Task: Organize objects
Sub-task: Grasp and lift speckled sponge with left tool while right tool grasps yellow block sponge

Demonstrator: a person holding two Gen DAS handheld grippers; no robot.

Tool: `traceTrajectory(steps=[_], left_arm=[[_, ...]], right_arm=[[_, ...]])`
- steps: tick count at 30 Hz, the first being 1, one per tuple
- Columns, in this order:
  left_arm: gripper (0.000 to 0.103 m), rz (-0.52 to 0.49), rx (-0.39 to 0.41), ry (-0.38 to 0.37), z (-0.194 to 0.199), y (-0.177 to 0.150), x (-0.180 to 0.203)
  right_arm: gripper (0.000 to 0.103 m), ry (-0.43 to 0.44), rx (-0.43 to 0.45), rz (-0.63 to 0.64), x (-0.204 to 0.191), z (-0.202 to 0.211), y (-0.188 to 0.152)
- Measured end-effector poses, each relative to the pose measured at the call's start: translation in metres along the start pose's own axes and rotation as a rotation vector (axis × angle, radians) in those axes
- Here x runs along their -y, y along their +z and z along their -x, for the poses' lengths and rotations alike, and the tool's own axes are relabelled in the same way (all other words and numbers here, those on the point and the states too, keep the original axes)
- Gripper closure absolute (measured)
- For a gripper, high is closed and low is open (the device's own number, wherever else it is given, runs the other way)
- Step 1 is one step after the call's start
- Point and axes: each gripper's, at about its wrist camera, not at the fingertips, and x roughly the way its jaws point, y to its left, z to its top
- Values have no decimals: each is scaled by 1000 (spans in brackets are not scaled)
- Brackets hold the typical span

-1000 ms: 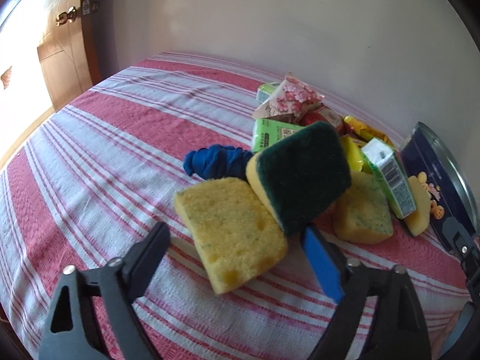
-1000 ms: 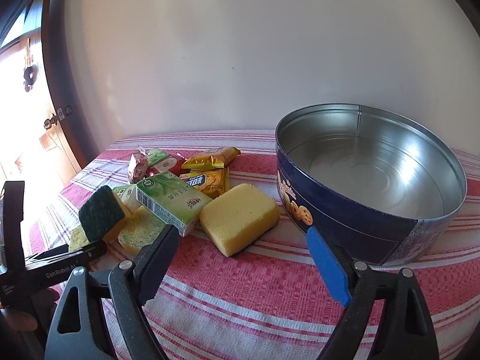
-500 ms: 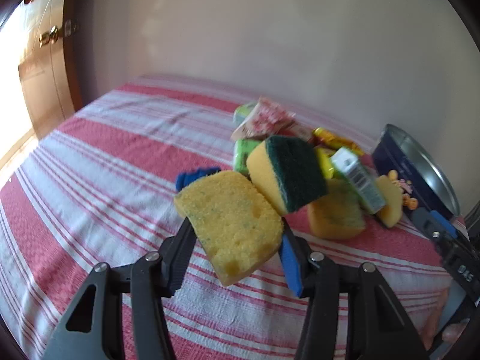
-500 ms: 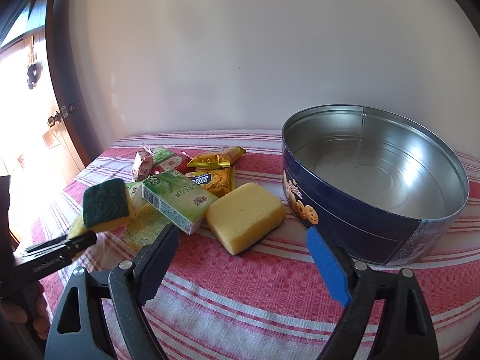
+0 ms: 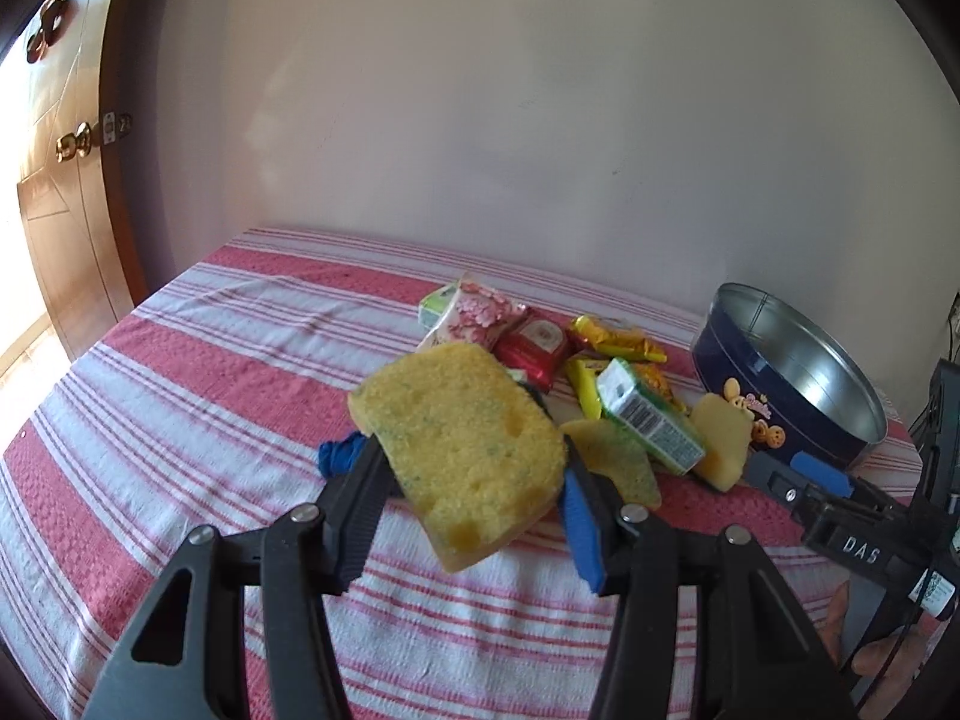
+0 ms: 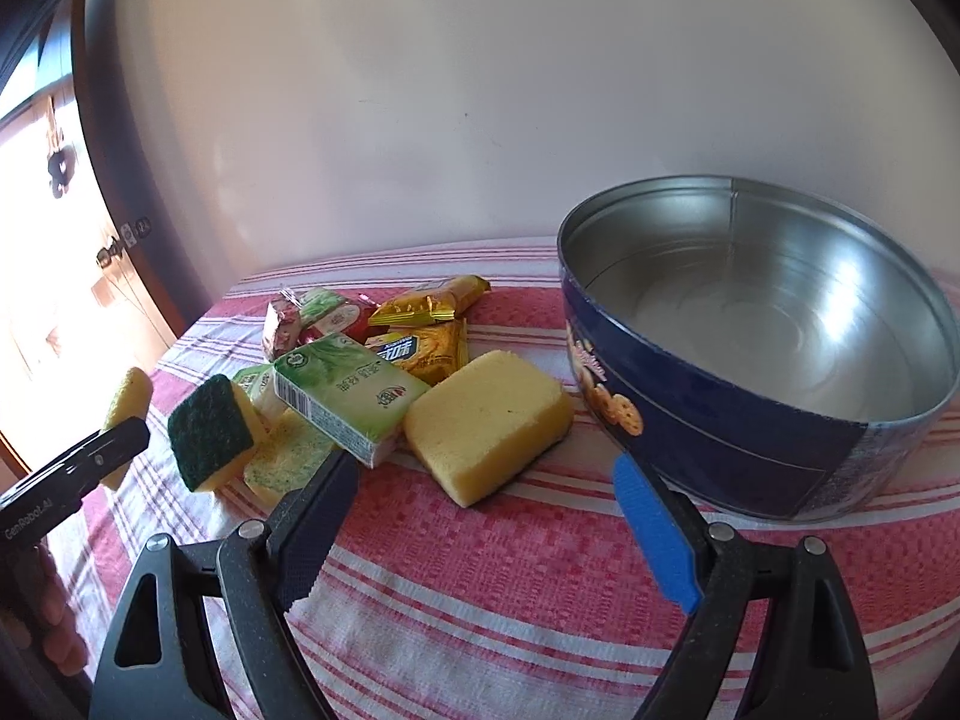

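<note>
My left gripper is shut on a speckled yellow sponge and holds it clear of the striped cloth; the right wrist view shows that sponge at its far left. A pile lies beyond: a green-topped sponge, a flat speckled sponge, a green box, a plain yellow sponge and several snack packs. My right gripper stands open near the plain sponge, with nothing between its fingers. An empty round blue tin is on the right.
A red and white striped tablecloth covers the table. A blue cloth bundle lies under my left fingers. The white wall rises just behind the pile and the tin. A wooden door is at the far left.
My left gripper closed on the speckled yellow sponge and lifted it off the cloth, away from the green-topped sponge. The right gripper stayed put and open.
</note>
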Motion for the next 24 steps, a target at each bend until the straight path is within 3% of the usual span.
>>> traceTrajectory(steps=[12, 15, 17, 18, 24], left_arm=[[50, -45, 33, 30, -47, 67, 57], [50, -47, 68, 45, -55, 69, 61], [49, -43, 63, 18, -60, 64, 56], [49, -43, 54, 20, -64, 63, 53], [49, -20, 62, 50, -67, 59, 39]], right_arm=[[14, 11, -90, -230, 19, -41, 15], [16, -21, -77, -213, 14, -48, 21], [20, -41, -84, -179, 7, -53, 23], [33, -27, -93, -163, 3, -55, 24], [44, -7, -85, -160, 1, -45, 21]])
